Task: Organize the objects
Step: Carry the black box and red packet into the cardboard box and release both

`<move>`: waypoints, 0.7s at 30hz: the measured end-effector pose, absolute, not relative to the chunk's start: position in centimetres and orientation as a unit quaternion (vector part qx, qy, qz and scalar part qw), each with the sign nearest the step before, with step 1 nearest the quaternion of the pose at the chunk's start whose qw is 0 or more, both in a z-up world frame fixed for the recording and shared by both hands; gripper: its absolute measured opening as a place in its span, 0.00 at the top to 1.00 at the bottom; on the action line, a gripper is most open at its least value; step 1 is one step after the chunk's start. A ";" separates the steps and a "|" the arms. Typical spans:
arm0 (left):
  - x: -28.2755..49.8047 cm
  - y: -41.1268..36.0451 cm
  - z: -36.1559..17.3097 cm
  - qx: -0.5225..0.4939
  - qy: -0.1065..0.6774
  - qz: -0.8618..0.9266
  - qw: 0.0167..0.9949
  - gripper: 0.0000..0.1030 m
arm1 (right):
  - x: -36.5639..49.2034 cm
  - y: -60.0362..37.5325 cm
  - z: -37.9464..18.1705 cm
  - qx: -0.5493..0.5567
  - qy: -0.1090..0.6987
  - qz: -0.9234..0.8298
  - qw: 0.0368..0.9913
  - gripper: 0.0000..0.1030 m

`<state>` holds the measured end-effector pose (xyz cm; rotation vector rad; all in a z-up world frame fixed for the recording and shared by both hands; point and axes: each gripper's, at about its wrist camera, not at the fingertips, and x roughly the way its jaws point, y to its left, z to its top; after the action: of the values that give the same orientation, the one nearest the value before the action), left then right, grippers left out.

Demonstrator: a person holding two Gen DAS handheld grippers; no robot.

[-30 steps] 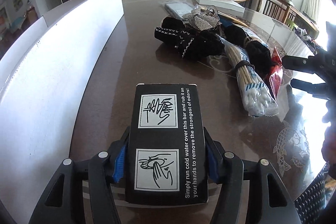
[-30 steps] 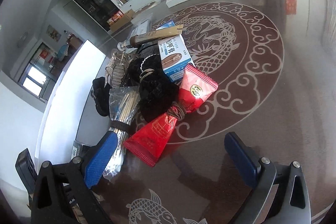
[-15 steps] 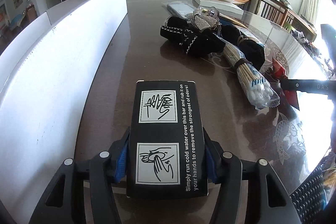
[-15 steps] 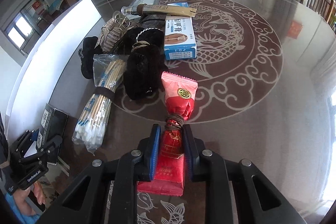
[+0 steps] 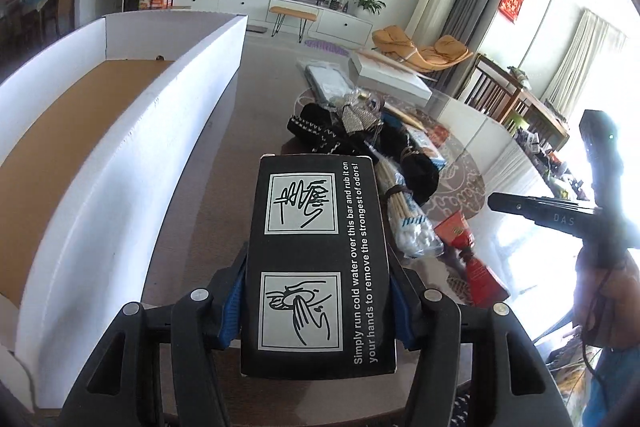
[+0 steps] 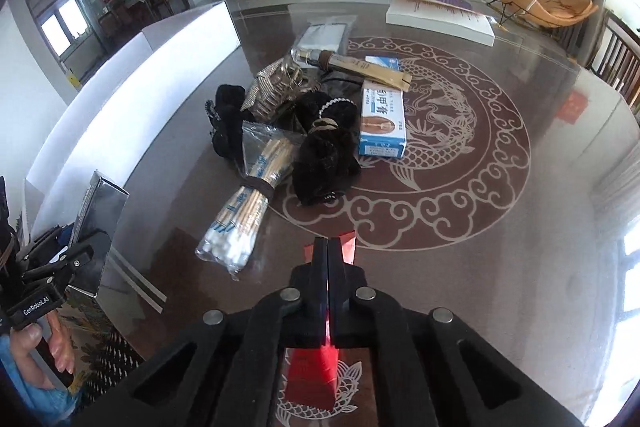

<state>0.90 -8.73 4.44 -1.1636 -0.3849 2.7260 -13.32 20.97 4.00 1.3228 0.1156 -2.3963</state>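
Both hands are loaded: the left gripper (image 5: 316,291) clamps a black box (image 5: 318,259), the right gripper (image 6: 328,283) pinches a red packet (image 6: 310,375). The white bin (image 5: 120,131), upper left, looks empty; the pile (image 6: 288,131) at centre frame waits.

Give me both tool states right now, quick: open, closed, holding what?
Left tool: closed on the black box.
Right tool: jaws just closed, pinching the red packet.

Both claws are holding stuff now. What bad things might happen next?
The right gripper pinches only the tied middle of the red packets, so a floppy end might snag the cotton swabs. The left gripper clamps just the black box's near end; it might tip lifting over the white tray's wall.
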 end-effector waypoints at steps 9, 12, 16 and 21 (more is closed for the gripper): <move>3.1 -11.9 9.6 -0.352 -0.128 0.926 0.049 0.44 | -14.3 19.1 3.4 0.523 0.108 -0.816 0.224 0.26; 3.6 -12.5 9.7 -0.348 -0.132 0.927 0.043 0.44 | -13.1 18.6 0.1 0.557 0.139 -0.788 0.223 0.30; 3.7 -12.8 9.7 -0.346 -0.139 0.927 0.048 0.44 | -12.7 18.1 -3.7 0.577 0.152 -0.773 0.215 0.67; 4.7 -14.9 11.0 -0.339 -0.148 0.928 0.045 0.44 | -12.4 19.1 -0.7 0.545 0.135 -0.799 0.216 0.78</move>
<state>4.72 -14.94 11.00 -1.0357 -0.4534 2.8339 -12.39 19.12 -0.70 1.5105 0.3734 -2.2150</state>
